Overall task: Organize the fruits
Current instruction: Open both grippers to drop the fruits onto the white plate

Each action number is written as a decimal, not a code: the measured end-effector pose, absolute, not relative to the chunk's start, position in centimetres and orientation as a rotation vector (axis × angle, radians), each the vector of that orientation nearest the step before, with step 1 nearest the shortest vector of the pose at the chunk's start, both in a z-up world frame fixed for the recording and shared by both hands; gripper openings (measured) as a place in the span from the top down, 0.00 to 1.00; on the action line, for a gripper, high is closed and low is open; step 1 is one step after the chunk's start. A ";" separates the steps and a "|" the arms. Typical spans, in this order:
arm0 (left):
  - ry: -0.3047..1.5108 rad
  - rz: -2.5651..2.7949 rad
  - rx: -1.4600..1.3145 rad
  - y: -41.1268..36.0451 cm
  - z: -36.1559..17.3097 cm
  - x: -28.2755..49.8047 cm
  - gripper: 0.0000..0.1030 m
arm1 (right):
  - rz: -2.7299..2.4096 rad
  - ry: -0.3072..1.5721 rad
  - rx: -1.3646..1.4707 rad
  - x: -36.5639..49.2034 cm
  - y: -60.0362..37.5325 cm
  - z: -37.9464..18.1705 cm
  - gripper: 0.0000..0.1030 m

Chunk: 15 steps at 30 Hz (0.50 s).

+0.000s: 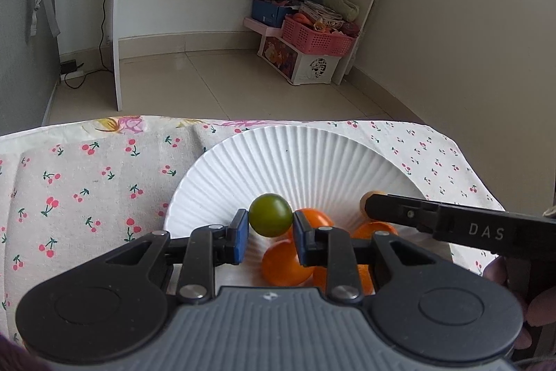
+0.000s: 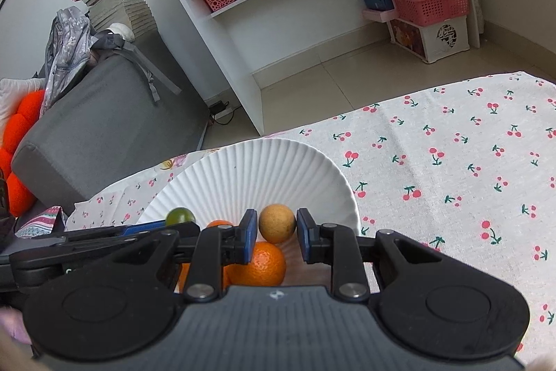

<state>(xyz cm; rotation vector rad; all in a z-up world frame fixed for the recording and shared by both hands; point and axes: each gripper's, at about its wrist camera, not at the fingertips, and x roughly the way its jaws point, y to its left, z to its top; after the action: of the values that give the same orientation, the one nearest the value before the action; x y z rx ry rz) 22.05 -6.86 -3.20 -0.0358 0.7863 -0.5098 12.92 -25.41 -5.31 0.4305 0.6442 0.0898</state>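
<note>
Over the white plate (image 1: 312,155), green fruit (image 1: 270,215) clamped in the left gripper (image 1: 270,233); tan fruit (image 2: 277,223) between the right gripper (image 2: 277,233) pads, contact uncertain, cannot tell if gripped. Oranges (image 2: 259,263) lie beneath. Step: placing fruit. Next, probably: let go low, so nothing rolls onto the cherry cloth (image 2: 451,162)

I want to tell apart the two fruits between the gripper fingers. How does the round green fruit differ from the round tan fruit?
The round green fruit is dark olive and glossy; the round tan fruit is pale brown and dull, finely speckled. The green one sits between the fingers of the left gripper; the tan one between those of the right gripper. Both are small, round, and over the white ribbed plate beside orange fruits.
</note>
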 end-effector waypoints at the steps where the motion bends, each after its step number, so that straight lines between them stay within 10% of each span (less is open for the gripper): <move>1: 0.785 -0.508 -0.035 -6.9 -3.2 22.1 0.93 | 0.091 0.644 0.435 12.9 -25.5 -5.3 0.76; 15: 0.753 -0.475 0.024 -6.1 -2.1 20.0 0.66 | 0.075 0.637 0.425 11.7 -25.8 -3.7 0.44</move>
<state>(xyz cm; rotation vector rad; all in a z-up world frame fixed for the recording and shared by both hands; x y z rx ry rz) 20.03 -6.14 -2.07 0.0238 0.7530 -0.4747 11.72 -25.76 -3.71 0.4249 0.6366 0.0752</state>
